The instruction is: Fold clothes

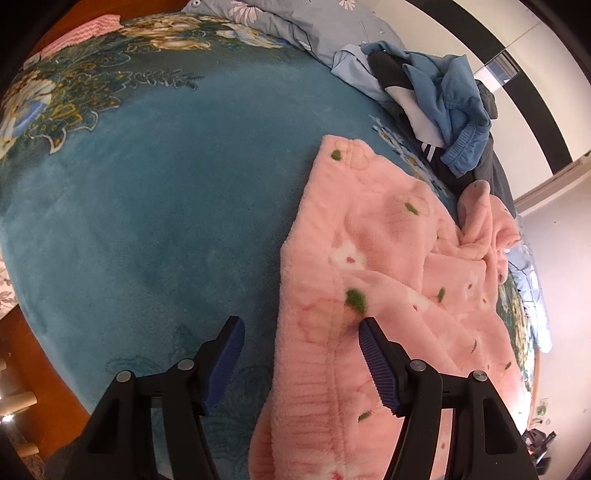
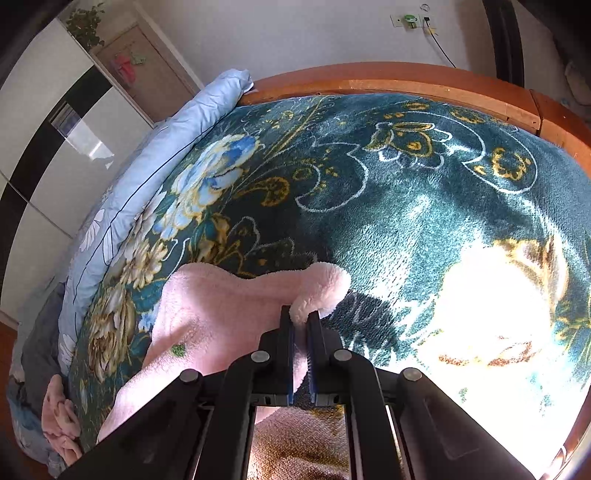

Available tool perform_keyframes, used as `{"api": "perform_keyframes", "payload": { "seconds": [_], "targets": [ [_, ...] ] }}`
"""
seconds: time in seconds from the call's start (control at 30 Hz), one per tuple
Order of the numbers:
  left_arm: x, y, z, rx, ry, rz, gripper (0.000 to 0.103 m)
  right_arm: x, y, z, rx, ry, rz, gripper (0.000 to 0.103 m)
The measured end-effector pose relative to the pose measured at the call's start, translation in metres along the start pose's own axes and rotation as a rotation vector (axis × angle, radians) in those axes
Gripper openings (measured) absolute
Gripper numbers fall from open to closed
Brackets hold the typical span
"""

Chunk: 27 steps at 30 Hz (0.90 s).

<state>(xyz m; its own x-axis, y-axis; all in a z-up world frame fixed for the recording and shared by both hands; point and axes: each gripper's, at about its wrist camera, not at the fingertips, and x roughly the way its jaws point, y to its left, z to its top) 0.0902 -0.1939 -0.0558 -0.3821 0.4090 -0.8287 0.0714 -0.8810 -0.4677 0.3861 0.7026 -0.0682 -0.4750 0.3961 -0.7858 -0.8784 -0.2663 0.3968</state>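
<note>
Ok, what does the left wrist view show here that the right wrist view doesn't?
Left wrist only: the open left gripper above the ribbed edge of the pink fleece garment, and a pile of blue and dark clothes beyond it. Right wrist only: the right gripper shut on a pink fleece edge, the wooden bed frame, a wall socket and a door. Both: the teal floral blanket and the light blue quilt.
</note>
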Motion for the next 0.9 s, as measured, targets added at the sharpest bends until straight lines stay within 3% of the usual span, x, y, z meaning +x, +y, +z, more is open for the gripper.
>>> {"api": "perform_keyframes", "payload": {
  "seconds": [0.17, 0.3, 0.37, 0.43, 0.53, 0.6, 0.67, 0.77, 0.9],
  "targets": [
    [0.007, -0.007, 0.014, 0.011, 0.010, -0.013, 0.068, -0.005, -0.004, 0.000, 0.006, -0.001, 0.004, 0.007],
    [0.005, -0.013, 0.038, 0.018, -0.013, 0.005, 0.068, -0.021, 0.005, 0.005, 0.000, -0.034, -0.046, 0.011],
    [0.007, -0.018, 0.053, 0.028, -0.021, 0.027, 0.068, -0.033, 0.022, 0.007, -0.050, -0.078, -0.093, 0.028],
    [0.012, -0.021, 0.068, 0.031, -0.023, 0.042, 0.068, -0.044, 0.047, 0.008, -0.111, -0.114, -0.110, 0.030],
    [0.029, -0.029, 0.086, 0.030, -0.011, 0.054, 0.068, -0.052, 0.103, 0.000, -0.217, -0.134, -0.046, 0.033],
    [0.041, -0.034, 0.097, 0.029, -0.004, 0.062, 0.068, -0.044, 0.154, -0.019, -0.309, -0.093, 0.066, 0.035],
    [0.052, -0.039, 0.109, 0.028, 0.004, 0.070, 0.068, -0.035, 0.206, -0.038, -0.401, -0.049, 0.181, 0.047],
    [0.067, -0.046, 0.119, 0.021, 0.017, 0.063, 0.068, -0.003, 0.291, -0.095, -0.536, 0.127, 0.369, 0.048],
    [0.076, -0.051, 0.123, 0.003, 0.018, 0.064, 0.068, 0.043, 0.394, -0.189, -0.700, 0.332, 0.508, 0.048]
  ]
}}
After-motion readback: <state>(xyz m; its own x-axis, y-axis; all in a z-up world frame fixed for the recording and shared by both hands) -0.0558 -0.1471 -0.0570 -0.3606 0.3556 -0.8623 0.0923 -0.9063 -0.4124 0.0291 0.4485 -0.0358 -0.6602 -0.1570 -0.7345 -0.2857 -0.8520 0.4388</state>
